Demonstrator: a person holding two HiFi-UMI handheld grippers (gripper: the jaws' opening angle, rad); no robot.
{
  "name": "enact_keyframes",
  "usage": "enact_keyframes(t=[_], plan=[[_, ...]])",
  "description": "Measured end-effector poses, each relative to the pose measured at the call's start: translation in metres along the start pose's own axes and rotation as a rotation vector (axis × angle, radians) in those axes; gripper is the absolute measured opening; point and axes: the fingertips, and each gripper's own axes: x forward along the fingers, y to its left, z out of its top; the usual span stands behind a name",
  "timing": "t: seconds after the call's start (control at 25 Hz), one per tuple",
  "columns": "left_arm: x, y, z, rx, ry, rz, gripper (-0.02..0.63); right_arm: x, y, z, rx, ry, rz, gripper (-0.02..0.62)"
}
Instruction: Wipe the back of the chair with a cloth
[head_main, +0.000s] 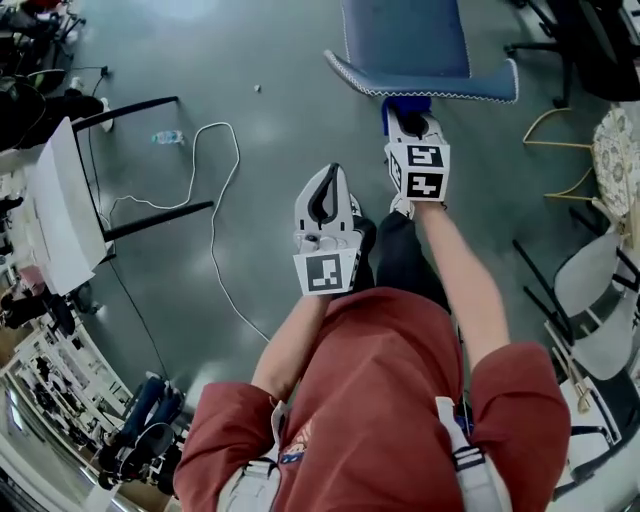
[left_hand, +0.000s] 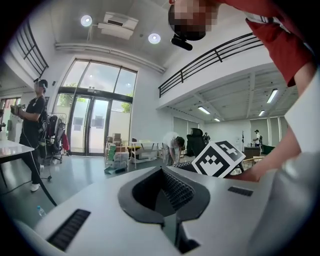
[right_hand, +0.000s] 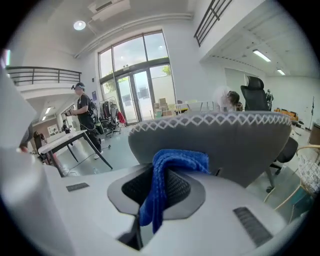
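Two grippers in use. Nearest, the left gripper (head_main: 328, 185) is idling in front of the person's body, its jaws closed together on nothing. Beyond it, the right gripper (head_main: 412, 125) is pinching a blue terry cloth (right_hand: 172, 165), bringing it up against the grey padded chair back with white diamond trim (right_hand: 220, 145); contact unclear. Judgement: wiping is only beginning, with nearly all the back remaining. No legible writing is showing, only square markers.
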Motion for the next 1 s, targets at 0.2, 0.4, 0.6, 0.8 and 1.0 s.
enact_keyframes(t=[0.2,0.4,0.6,0.8,1.0], plan=[[-0.016,0.003,0.028,-0.006,-0.014,0.023,0.012,-0.029,0.005,0.025,-0.010,-0.024,0.000,0.060],[-0.021,0.002,0.048,0.005,-0.036,0.052,0.014,-0.041,-0.003,0.035,-0.027,-0.028,0.007,0.061],[-0.023,0.002,0.055,0.003,-0.024,0.078,0.012,-0.043,-0.003,0.036,-0.025,-0.024,0.025,0.061],[-0.021,0.003,0.052,0.016,-0.016,0.109,0.014,-0.044,0.001,0.031,0.003,-0.034,0.058,0.061],[-0.014,0.015,0.026,-0.018,-0.020,0.136,0.012,-0.032,0.014,-0.001,0.000,-0.006,0.084,0.061]])
